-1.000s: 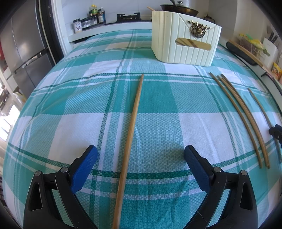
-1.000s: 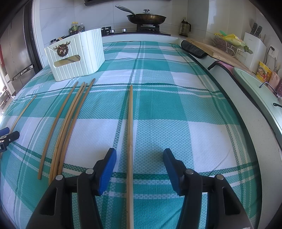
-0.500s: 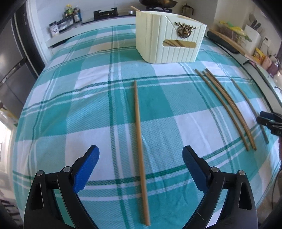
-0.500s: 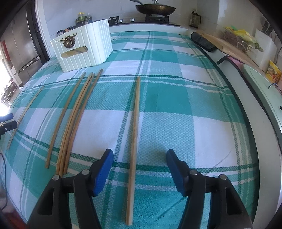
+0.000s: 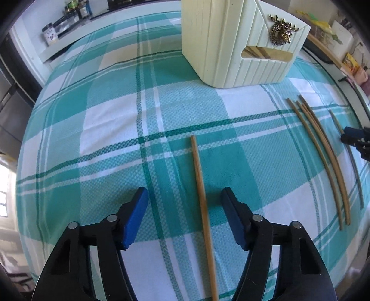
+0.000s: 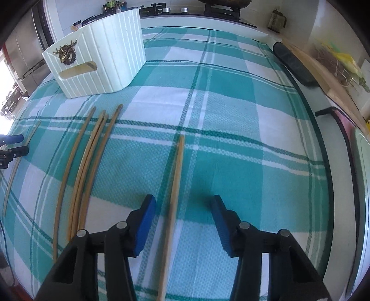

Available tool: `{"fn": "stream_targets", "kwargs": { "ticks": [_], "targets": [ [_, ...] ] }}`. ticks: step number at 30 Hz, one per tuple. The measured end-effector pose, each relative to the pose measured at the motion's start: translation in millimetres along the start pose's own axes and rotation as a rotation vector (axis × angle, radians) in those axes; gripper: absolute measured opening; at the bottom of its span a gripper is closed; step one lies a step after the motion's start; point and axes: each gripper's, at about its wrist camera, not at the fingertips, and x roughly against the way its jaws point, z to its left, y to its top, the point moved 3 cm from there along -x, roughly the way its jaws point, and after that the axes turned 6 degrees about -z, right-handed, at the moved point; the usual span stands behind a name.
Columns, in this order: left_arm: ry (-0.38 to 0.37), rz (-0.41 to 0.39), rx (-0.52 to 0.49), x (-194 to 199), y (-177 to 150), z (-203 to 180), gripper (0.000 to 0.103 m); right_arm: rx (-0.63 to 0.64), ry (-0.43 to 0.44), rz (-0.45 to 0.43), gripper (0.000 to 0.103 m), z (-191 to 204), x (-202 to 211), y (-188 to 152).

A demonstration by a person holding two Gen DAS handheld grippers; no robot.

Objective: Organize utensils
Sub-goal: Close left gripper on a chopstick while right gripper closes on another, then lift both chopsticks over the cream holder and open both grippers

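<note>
Several long wooden chopsticks lie on a teal and white checked cloth. My left gripper (image 5: 185, 208) is open, its blue pads either side of one chopstick (image 5: 201, 196) without touching it. My right gripper (image 6: 183, 215) is open around another chopstick (image 6: 174, 192) in the same way. A bundle of several chopsticks (image 6: 90, 162) lies between the two grippers and also shows in the left wrist view (image 5: 323, 157). A cream ribbed holder box (image 5: 235, 44) with a brass deer-head ornament stands at the back; it also shows in the right wrist view (image 6: 99, 62).
A stove with a pan (image 6: 224, 3) and spice jars (image 5: 50, 34) stand behind the table. A black handle (image 6: 293, 62), a cutting board and a sink edge (image 6: 360, 185) run along the right side. A fridge (image 6: 23, 53) stands at the left.
Both grippers have moved forward and lower over their chopsticks, and the jaws have narrowed a little. The holder box looks nearer in both views.
</note>
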Motion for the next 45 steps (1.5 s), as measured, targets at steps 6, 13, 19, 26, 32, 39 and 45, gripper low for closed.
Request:
{"fn": "stream_targets", "kwargs": {
  "ticks": [6,13,19,26,32,39,45],
  "targets": [
    [-0.001,-0.015,0.009,-5.0,19.0,-8.0,0.005,-0.039,0.007,-0.001,0.007,-2.0,-16.8,28.6],
    [-0.038,-0.159,0.083,41.9,19.2,1.3,0.004,-0.131,0.078,-0.140,0.006,-6.7,19.7,39.9],
    [-0.089,-0.345,0.103,130.8,9.2,5.8,0.004,-0.095,0.132,-0.315,0.006,1.3,112.6,35.9],
    [-0.122,-0.505,0.103,201.2,2.2,4.2,0.004,-0.050,0.164,-0.449,0.006,18.2,190.7,26.1],
    [-0.123,-0.617,0.139,237.5,18.2,11.2,0.004,-0.038,0.170,-0.562,0.006,30.9,221.6,47.5],
    [-0.101,-0.782,0.199,282.9,77.8,26.2,0.004,0.002,0.148,-0.660,0.006,42.2,240.4,109.9],
    [-0.092,-0.950,0.296,302.6,144.9,33.2,0.004,0.053,0.144,-0.814,0.006,65.7,259.7,180.3]
  ]
}}
